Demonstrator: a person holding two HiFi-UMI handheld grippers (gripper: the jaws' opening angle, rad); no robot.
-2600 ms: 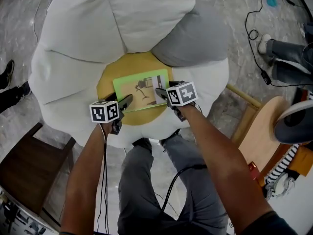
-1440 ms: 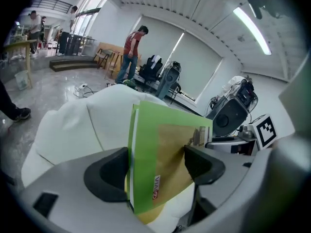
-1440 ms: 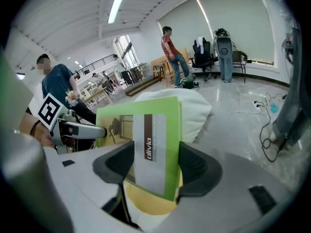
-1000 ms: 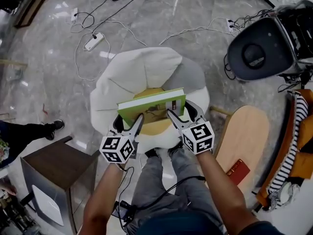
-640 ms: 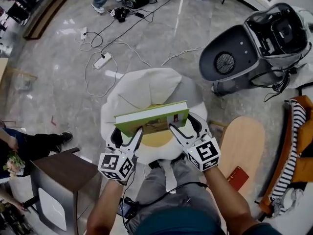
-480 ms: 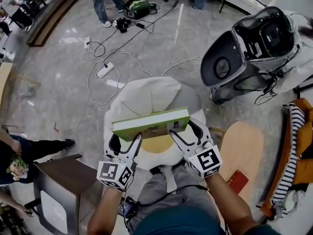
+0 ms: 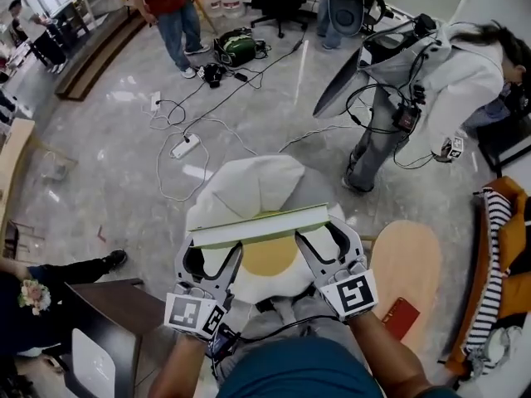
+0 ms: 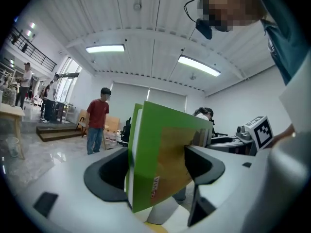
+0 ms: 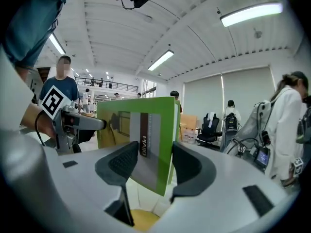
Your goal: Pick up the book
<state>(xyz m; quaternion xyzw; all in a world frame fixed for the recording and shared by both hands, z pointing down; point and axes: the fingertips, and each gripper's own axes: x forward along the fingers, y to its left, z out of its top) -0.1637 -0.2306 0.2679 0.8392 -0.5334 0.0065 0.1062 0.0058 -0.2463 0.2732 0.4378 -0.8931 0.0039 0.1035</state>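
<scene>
A green book (image 7: 257, 225) with white page edges hangs level in the air above a white flower-shaped cushion (image 7: 249, 185) with a yellow centre. My left gripper (image 7: 211, 247) is shut on its left end and my right gripper (image 7: 328, 235) grips its right end. In the left gripper view the book (image 8: 165, 164) stands on edge between the two jaws. The right gripper view shows the book (image 9: 141, 130) between the jaws of the right gripper (image 9: 155, 161), which are closing on it.
A dark brown side table (image 7: 108, 322) stands at lower left and a round wooden board (image 7: 406, 264) at right. Cables and a power strip (image 7: 187, 146) lie on the marble floor. People stand at the back (image 7: 170, 7) and at the right (image 7: 415, 81).
The book was on the cushion's yellow centre with both grippers at its near edge. Both grippers have since risen together with the book, which has tilted nearly level.
</scene>
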